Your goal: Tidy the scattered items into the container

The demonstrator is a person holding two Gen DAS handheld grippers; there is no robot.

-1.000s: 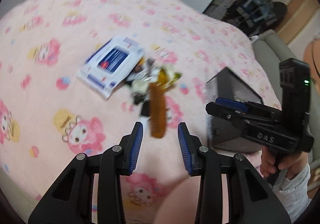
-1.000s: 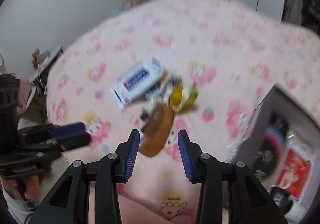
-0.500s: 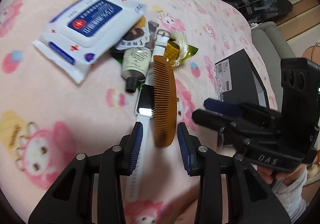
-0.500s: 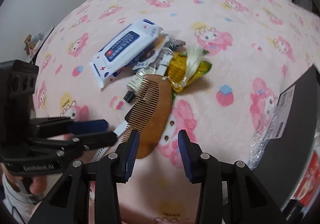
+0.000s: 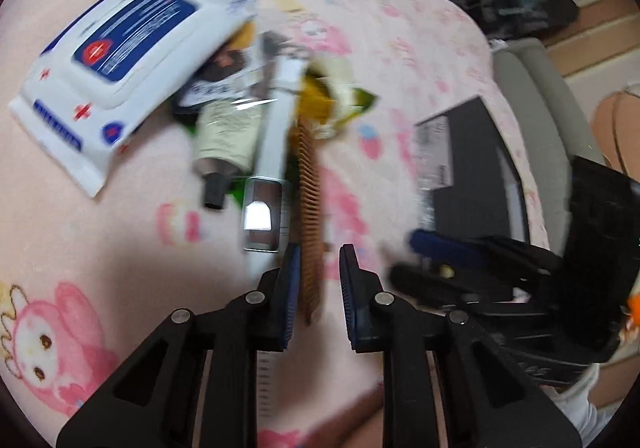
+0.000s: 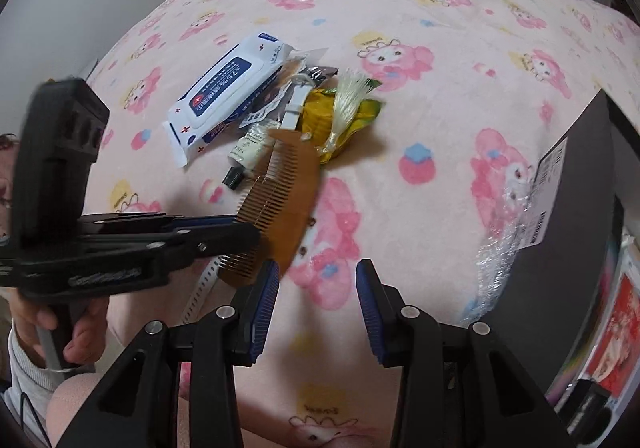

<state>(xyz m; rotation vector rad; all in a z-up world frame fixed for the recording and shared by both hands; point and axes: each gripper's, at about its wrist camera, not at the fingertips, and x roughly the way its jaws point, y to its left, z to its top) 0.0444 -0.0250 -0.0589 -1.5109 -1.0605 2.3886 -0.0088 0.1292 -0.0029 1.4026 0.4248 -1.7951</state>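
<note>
The left gripper [image 5: 316,284] is at the brown comb [image 5: 310,207], its jaws spread to either side of the comb's near end, which stands on edge between the blue pads — whether they already press on it I cannot tell, since the left wrist view is blurred and a gap shows on the right side. From the right wrist view the comb [image 6: 276,199] looks tilted up off the pink blanket [image 6: 440,7], so the pick-up step seems to be in hand. Beyond the left jaws lies the rest of the pile: a white watch [image 5: 266,187] just left of the comb, a small tube [image 5: 224,143], a wet-wipe pack [image 5: 116,75] farther left, and a yellow packet [image 5: 324,99] past the comb's far end. The right gripper [image 6: 316,288] hangs with its jaws wide apart and nothing between them. The dark box [image 6: 576,228] — the container — sits off to the right of both pairs of jaws, already holding some things. Next, I judge, the left jaws need a firm pinch across the comb's flat, then a lift clear of the watch strap and a carry rightward over the box rim.
</note>
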